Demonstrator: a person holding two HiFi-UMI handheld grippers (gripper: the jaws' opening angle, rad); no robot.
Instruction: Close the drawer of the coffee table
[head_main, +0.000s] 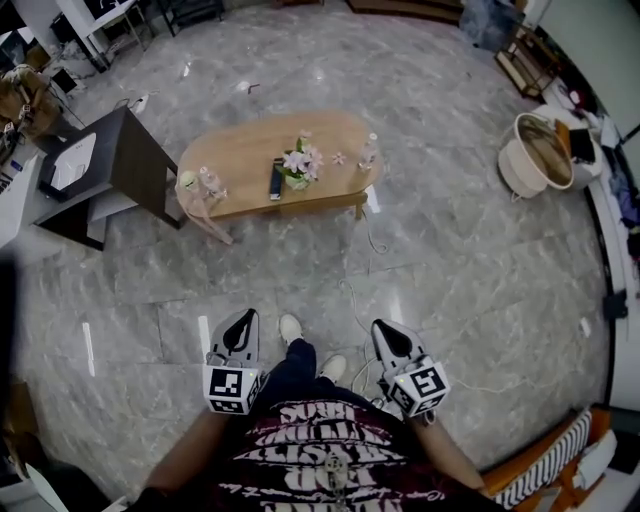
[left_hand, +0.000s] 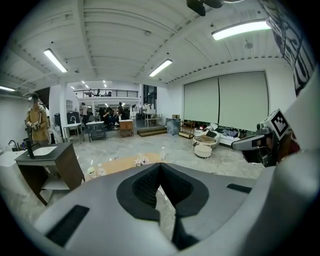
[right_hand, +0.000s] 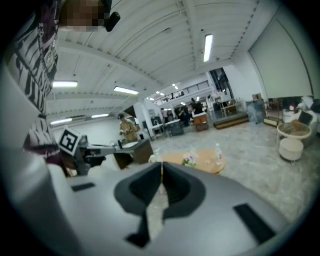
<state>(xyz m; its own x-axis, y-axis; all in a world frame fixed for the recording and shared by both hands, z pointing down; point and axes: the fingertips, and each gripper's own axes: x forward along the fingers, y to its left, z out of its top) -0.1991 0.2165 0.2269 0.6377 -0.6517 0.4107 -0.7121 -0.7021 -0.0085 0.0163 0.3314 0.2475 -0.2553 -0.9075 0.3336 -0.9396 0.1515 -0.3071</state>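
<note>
The coffee table has an oval wooden top and stands on the marble floor well ahead of me, far beyond both grippers. On it are a flower vase, a dark remote and a bottle. A pale part juts out under its left end; I cannot tell whether that is the drawer. My left gripper and right gripper are held low in front of my body, both shut and empty. The left gripper view shows its jaws closed, table beyond. The right gripper's jaws are closed too, table behind.
A dark sink cabinet stands left of the table. A round white basket sits at the far right. A cable trails over the floor between me and the table. A striped seat is at my right.
</note>
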